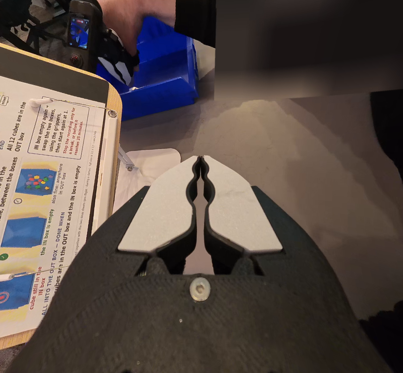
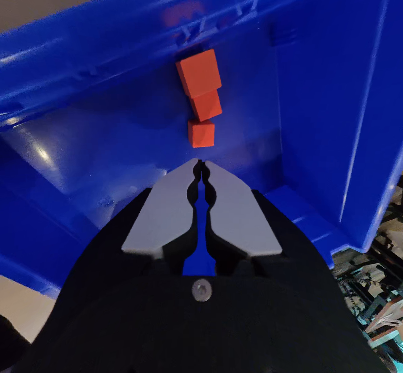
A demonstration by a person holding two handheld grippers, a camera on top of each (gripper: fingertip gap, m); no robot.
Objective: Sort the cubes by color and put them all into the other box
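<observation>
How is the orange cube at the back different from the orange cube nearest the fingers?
The back cube sits against the blue box wall and touches the middle cube; the nearest cube sits closest to the right gripper. The back cube looks turned slightly; the nearest one faces the camera squarely. Both are orange and ungripped.

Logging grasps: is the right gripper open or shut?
Shut: the right gripper has its fingers meeting at the tips, holding nothing, just short of the nearest orange cube.

- Printed instruction sheet (image 1: 50, 188) with small pictures, lying on a light wooden board (image 1: 116, 109) at the left.
- Pale grey tabletop (image 1: 261, 144) beneath.
- White rounded card (image 1: 157, 162) just beside the board's edge.
</observation>
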